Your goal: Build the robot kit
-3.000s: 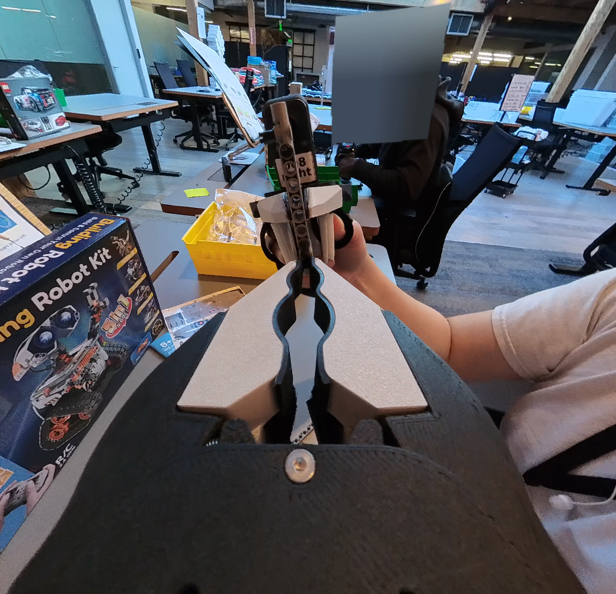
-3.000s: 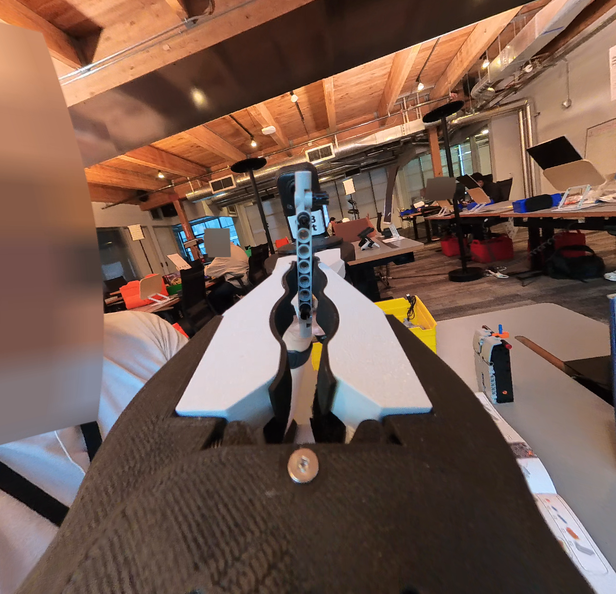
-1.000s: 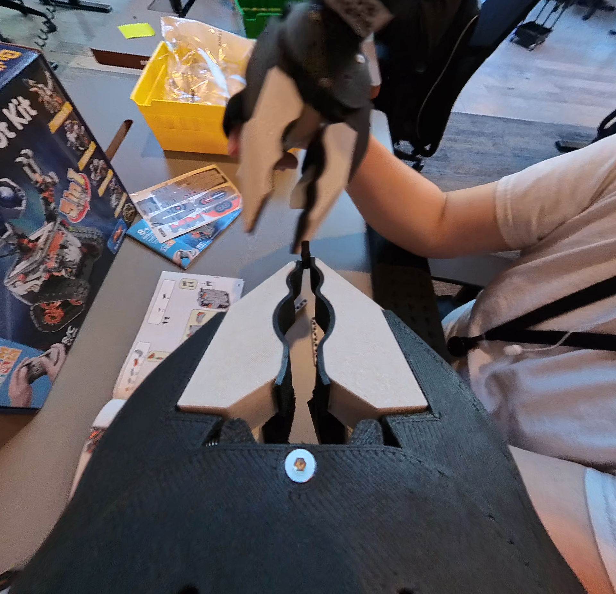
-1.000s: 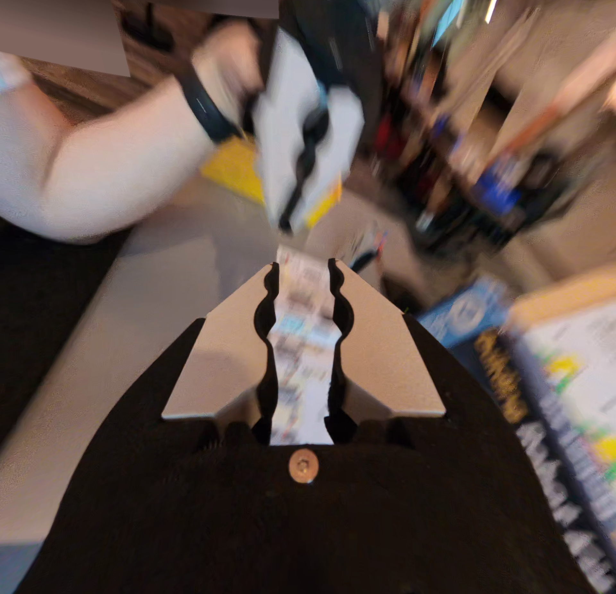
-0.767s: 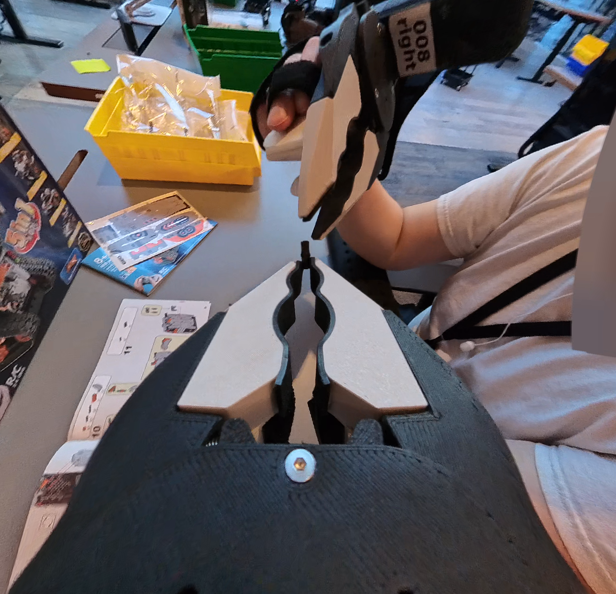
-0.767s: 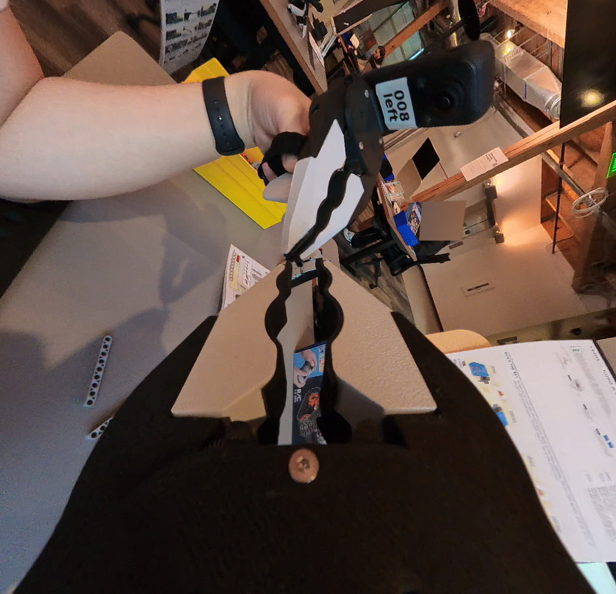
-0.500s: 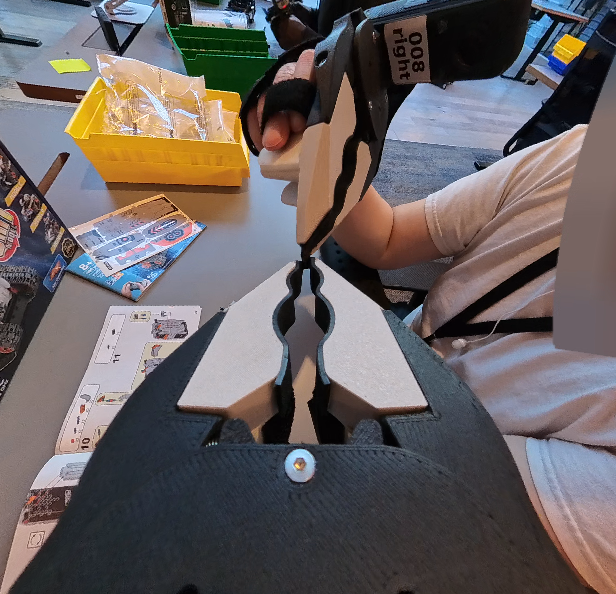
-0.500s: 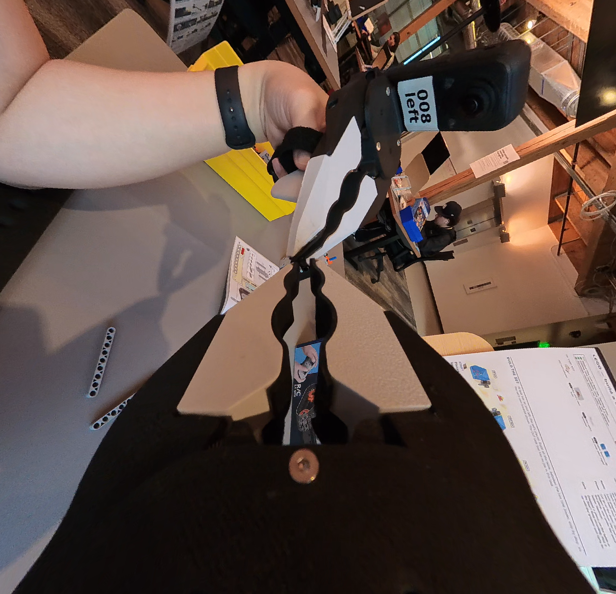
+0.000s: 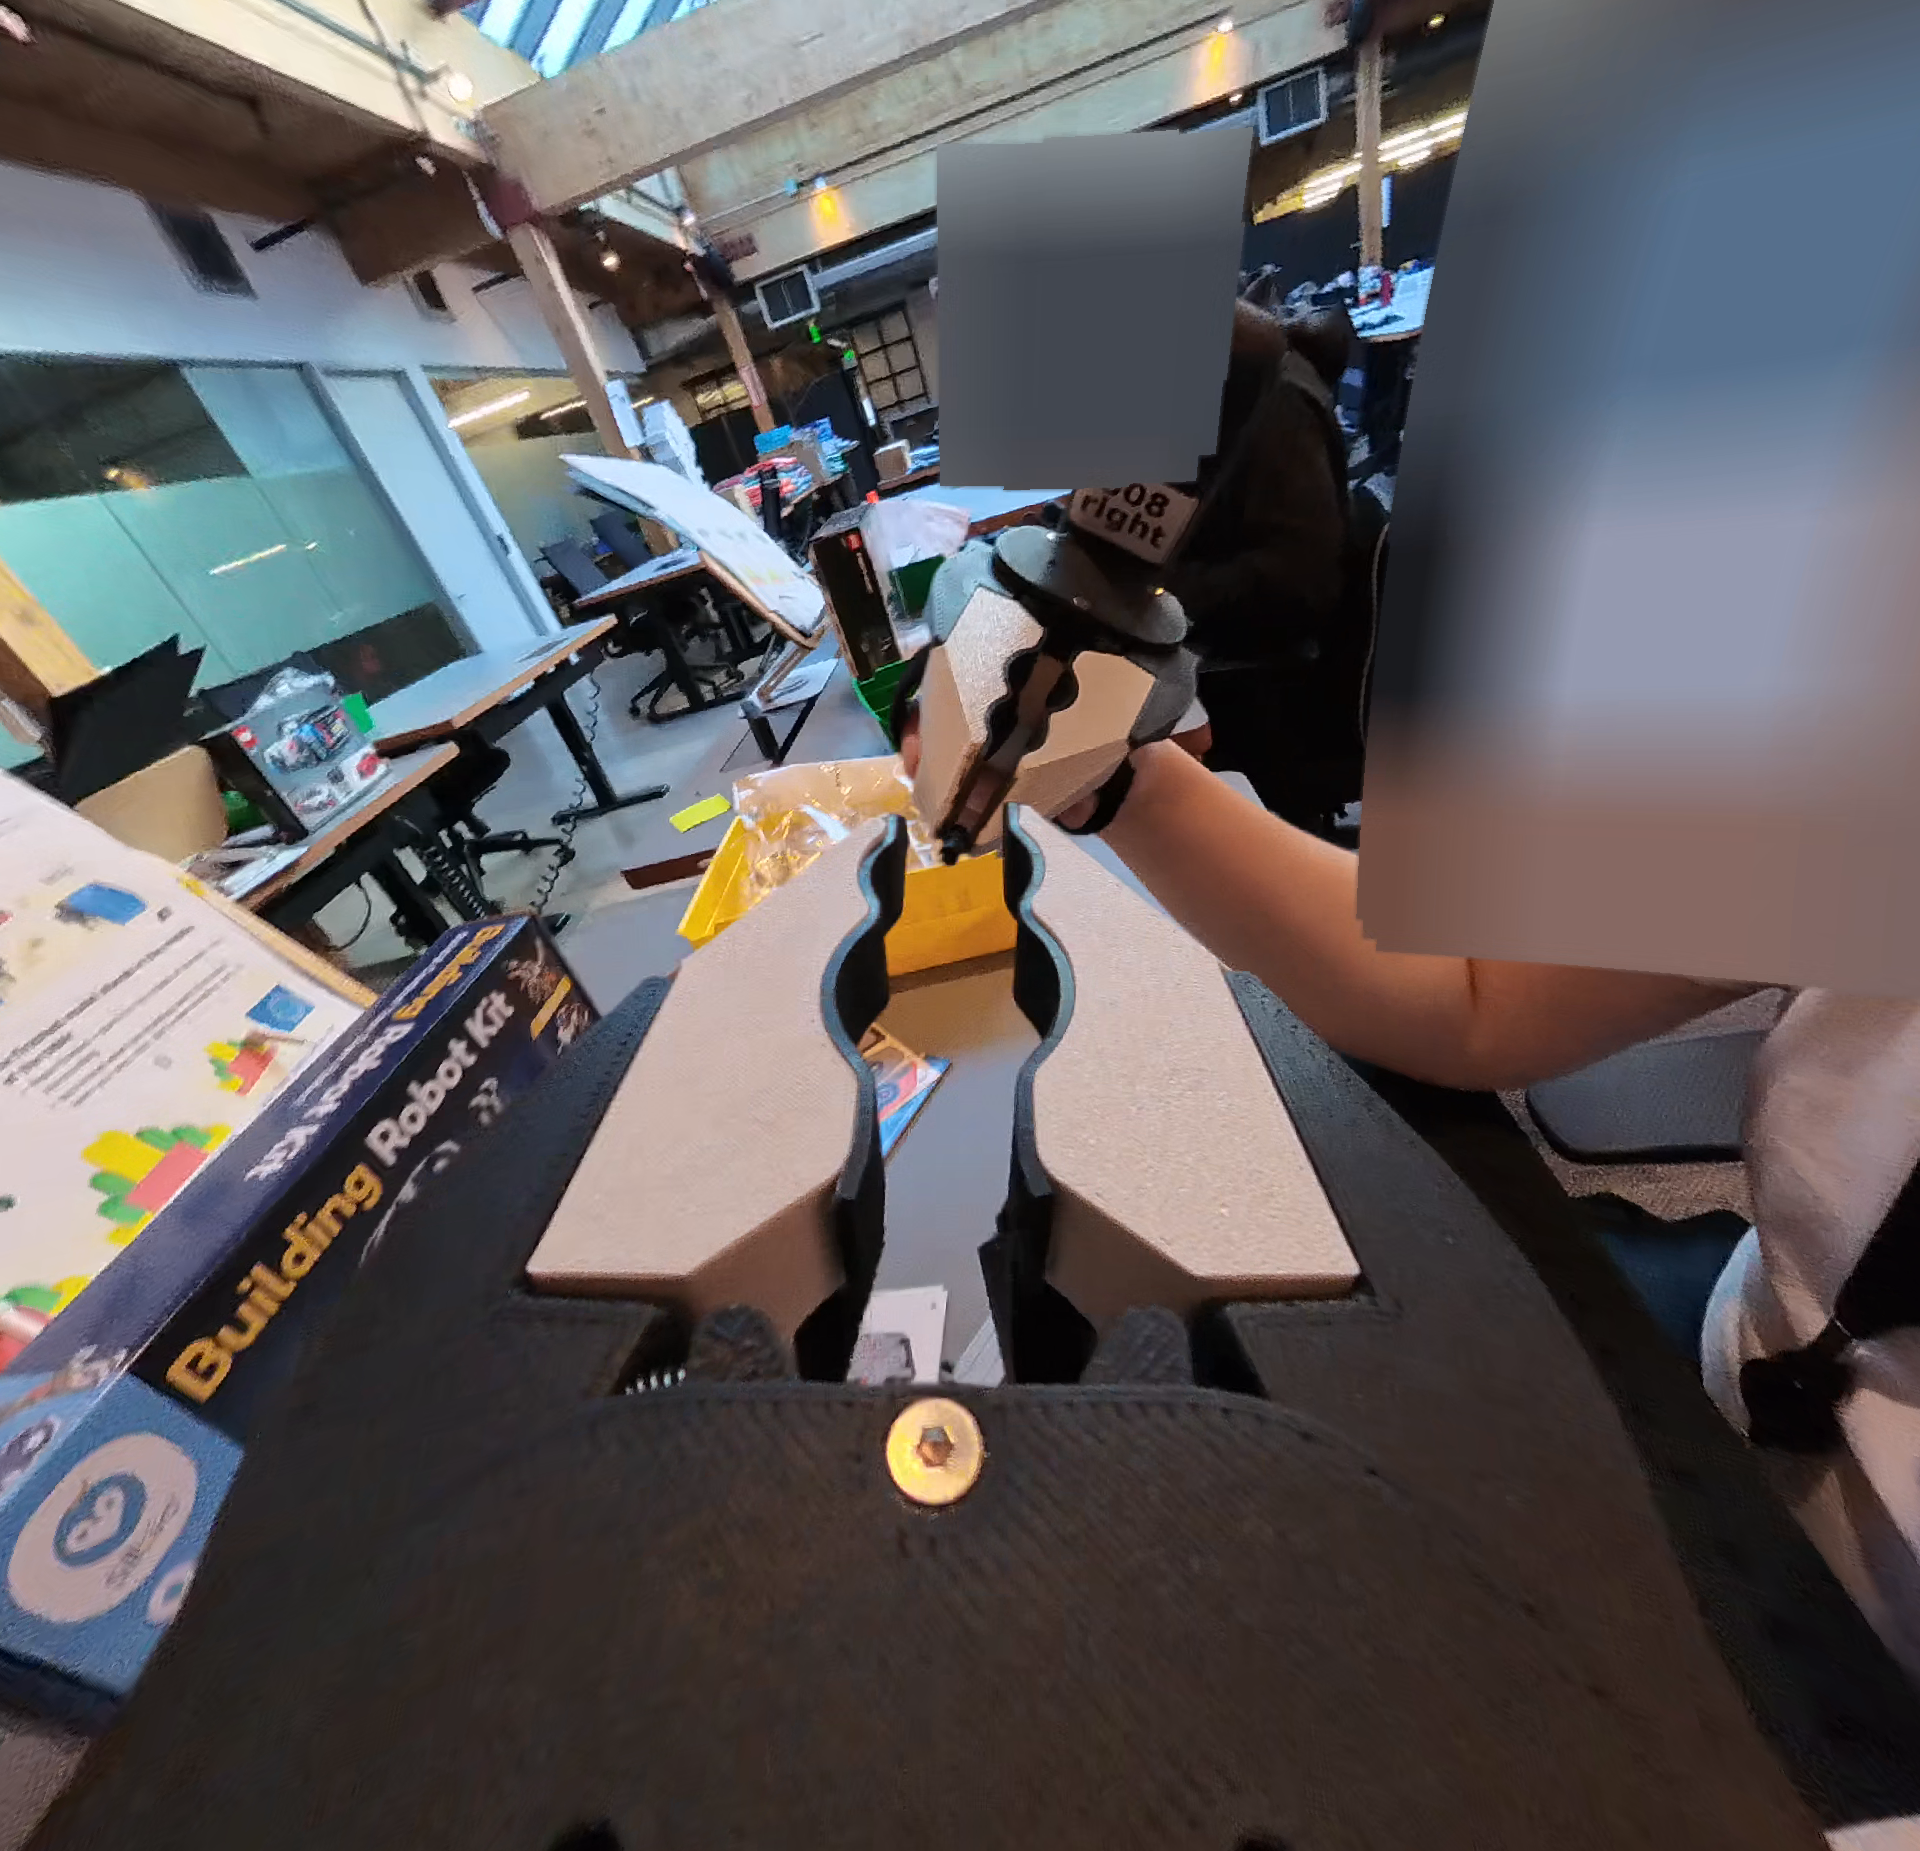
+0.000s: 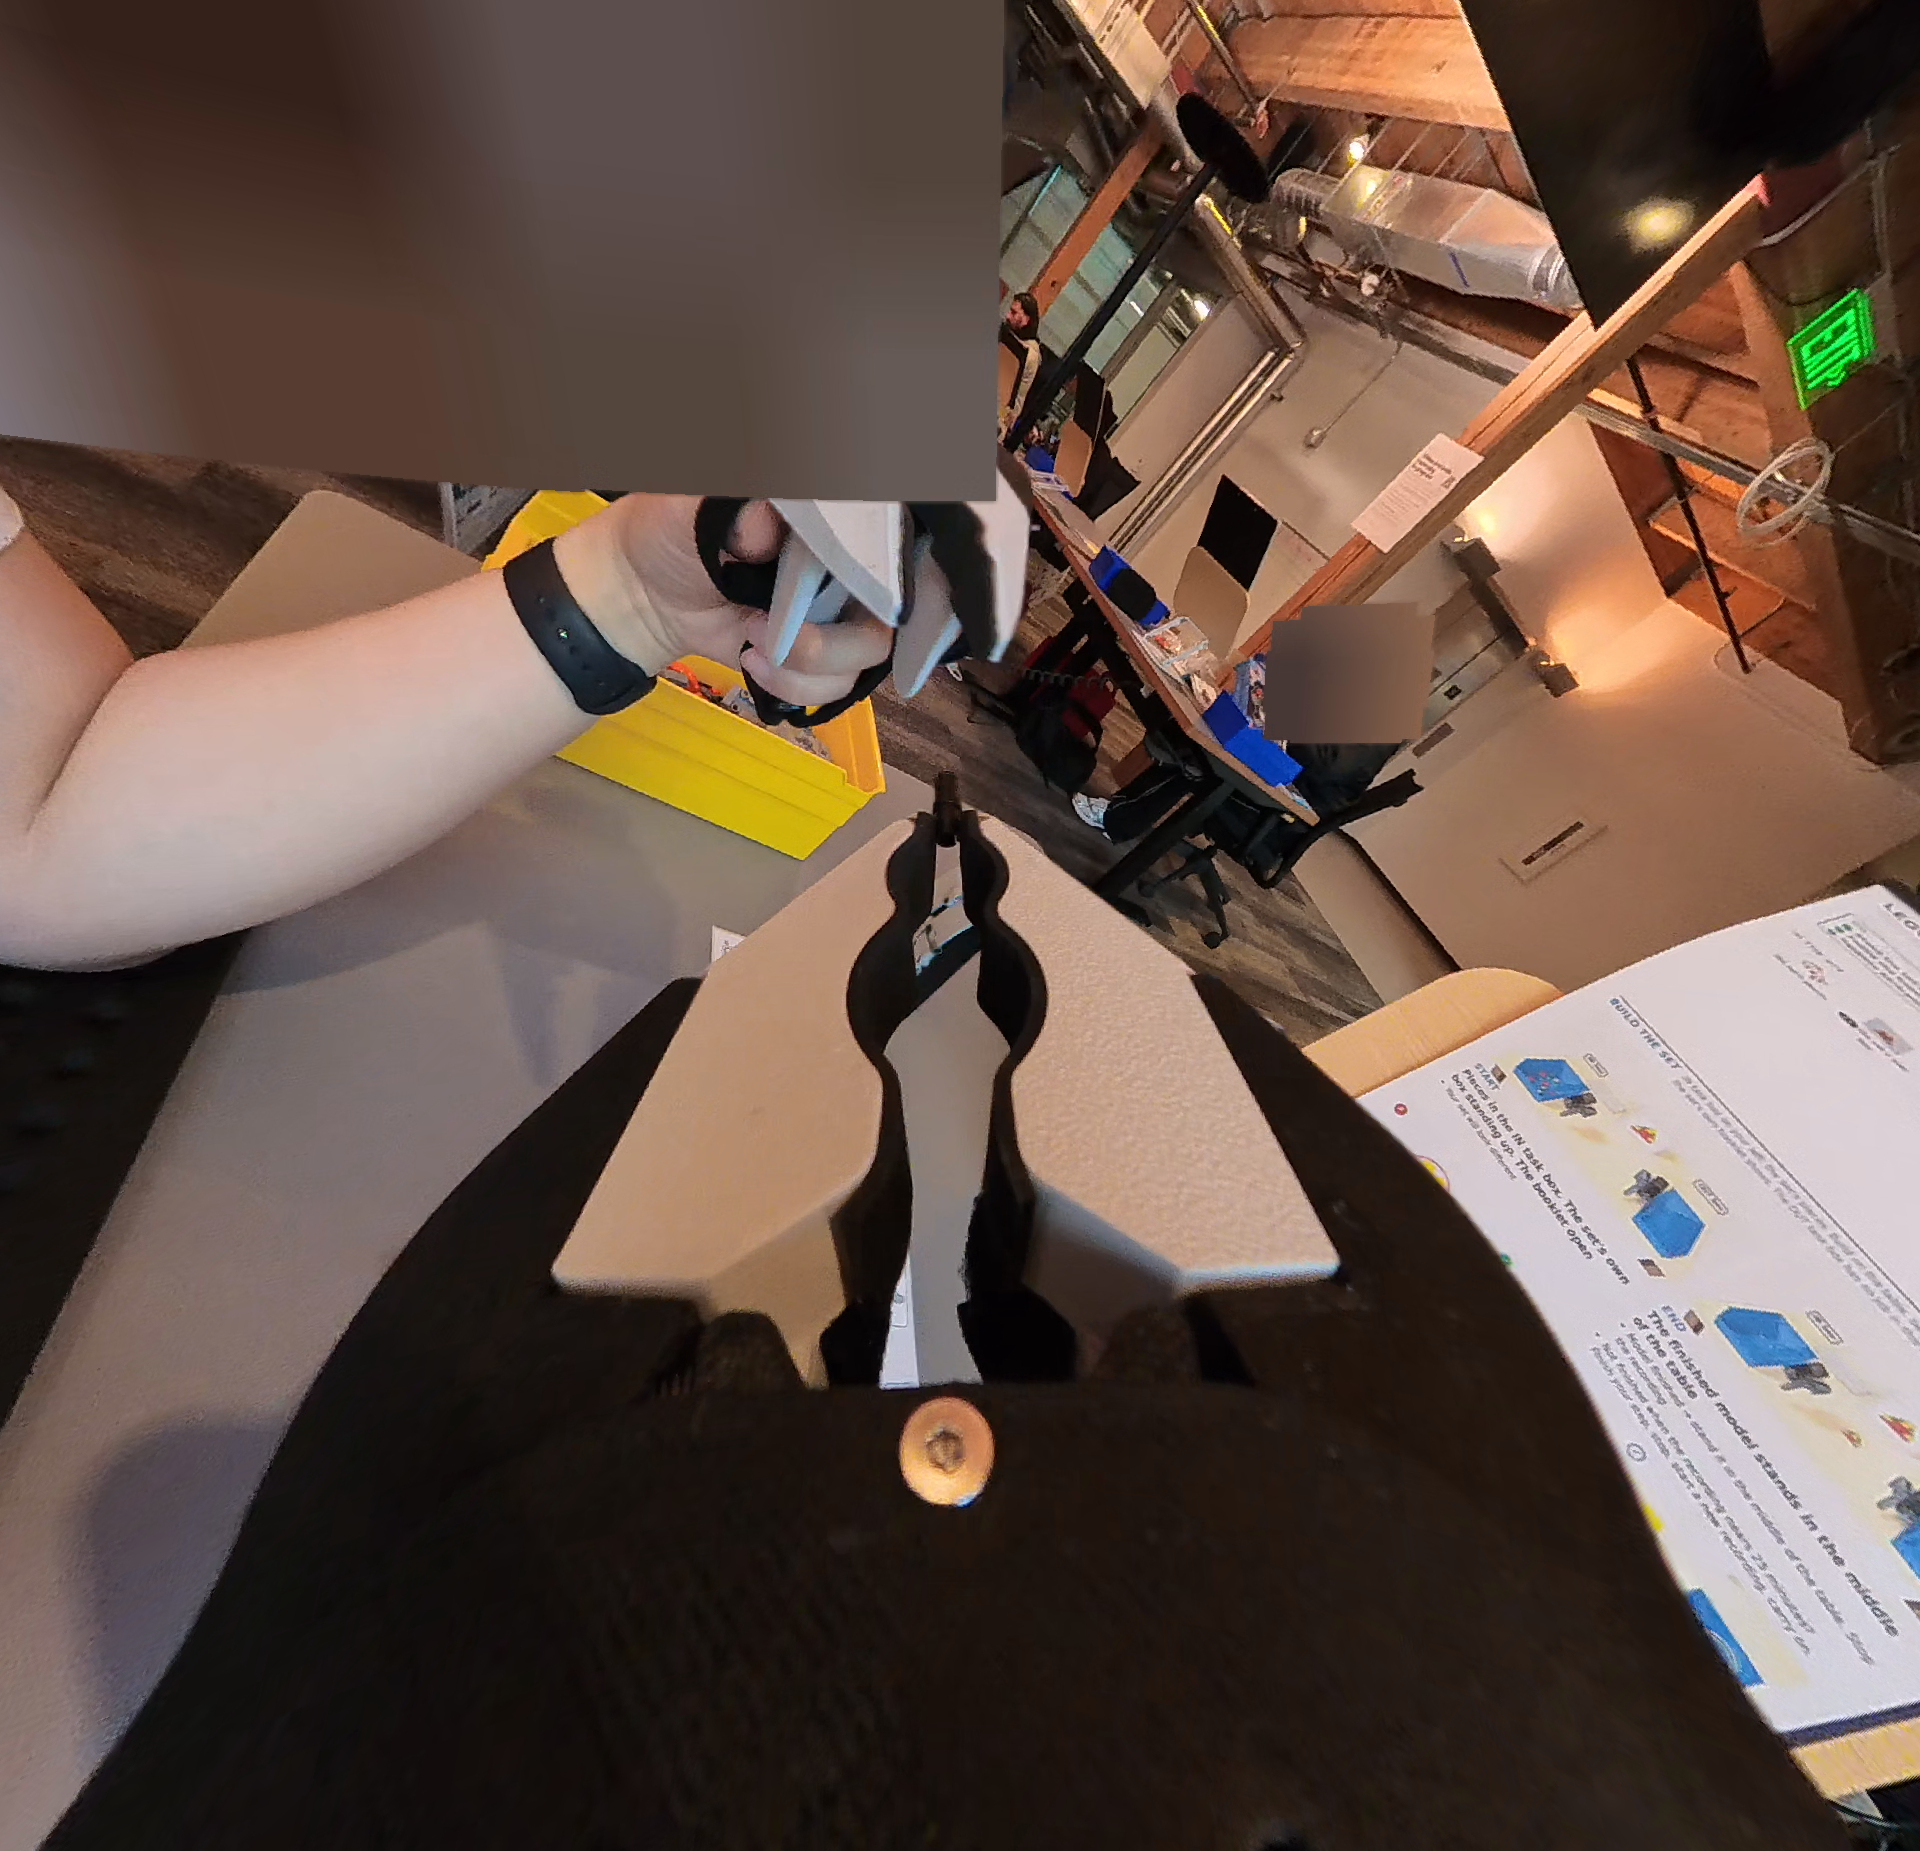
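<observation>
Black pin (image 10: 945,796) in right hand-held gripper (image 10: 943,833).

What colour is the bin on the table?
The bin is yellow, clearest in the right wrist view.

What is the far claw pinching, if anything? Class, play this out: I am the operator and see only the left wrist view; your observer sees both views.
Observer: The right wrist view shows the right claw shut on a small black pin, which pokes out past the tips.
Operator: My own claw hides the arm behind it. Is anything worn there?
Observer: Yes, a black wristband sits on the wrist just behind the left hand, above the yellow bin.
</observation>
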A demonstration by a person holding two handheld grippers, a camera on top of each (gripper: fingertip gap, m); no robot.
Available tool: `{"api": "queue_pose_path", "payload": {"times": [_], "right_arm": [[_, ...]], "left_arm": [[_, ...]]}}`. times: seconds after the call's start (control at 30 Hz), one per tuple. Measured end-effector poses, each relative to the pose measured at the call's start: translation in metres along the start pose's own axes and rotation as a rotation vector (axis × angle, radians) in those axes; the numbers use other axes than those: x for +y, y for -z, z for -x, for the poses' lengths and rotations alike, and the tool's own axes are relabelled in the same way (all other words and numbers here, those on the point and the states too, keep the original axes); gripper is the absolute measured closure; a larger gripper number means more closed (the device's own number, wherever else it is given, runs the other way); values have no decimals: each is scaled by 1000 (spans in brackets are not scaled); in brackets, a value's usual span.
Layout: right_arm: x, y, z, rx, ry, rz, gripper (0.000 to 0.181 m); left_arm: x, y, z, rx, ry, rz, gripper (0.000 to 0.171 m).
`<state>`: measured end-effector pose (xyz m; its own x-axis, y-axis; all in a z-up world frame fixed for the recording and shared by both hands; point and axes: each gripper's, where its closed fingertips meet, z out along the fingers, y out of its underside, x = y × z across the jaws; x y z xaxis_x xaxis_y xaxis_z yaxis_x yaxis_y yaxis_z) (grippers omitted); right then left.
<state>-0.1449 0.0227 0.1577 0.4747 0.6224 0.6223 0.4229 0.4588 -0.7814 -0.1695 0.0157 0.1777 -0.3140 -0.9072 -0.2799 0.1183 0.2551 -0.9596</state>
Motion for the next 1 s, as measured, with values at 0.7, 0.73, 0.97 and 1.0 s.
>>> {"api": "queue_pose_path", "payload": {"times": [0.7,0.73,0.97,1.0], "right_arm": [[-16,3,10,-18,34,-15,178],[-17,3,10,-19,33,-20,178],[-18,2,12,-24,38,-23,178],[-17,2,12,-25,37,-23,178]], "left_arm": [[7,-20,-14,6,-178,58,162],[8,-19,-15,6,-181,61,162],[10,-21,-17,20,-197,69,166],[10,-21,-17,19,-200,76,167]]}}
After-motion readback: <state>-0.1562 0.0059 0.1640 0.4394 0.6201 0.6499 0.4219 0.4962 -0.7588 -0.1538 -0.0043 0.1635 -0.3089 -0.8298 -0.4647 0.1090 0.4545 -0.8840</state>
